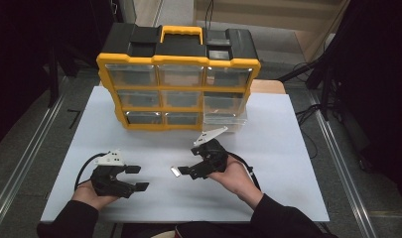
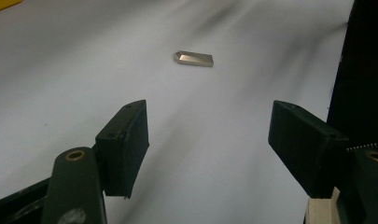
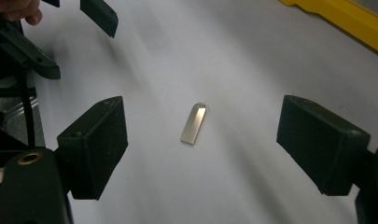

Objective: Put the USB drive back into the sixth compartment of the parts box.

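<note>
Silver metal catches our eye first: a small flat USB stick (image 3: 193, 123) lies bare on the white table (image 1: 288, 163), near the middle, a little nearer to us than the yellow and black drawer organizer (image 1: 178, 79) at the far side. We hold the right gripper (image 1: 184, 171) just beside it, jaws spread wide and empty, and in the right gripper view the stick sits between the two pads without touching either. Our left gripper (image 1: 137, 178) rests well off to the left, also wide open and holding nothing; from its view the stick (image 2: 194, 58) lies farther off on the table.

We judge the step in hand to be the approach for a pick-up with the right gripper. Next we would need to lower the jaws to table level, keep the stick's narrow sides square to the pads, and close gently, since so thin a piece could slip or skate on the smooth surface.
</note>
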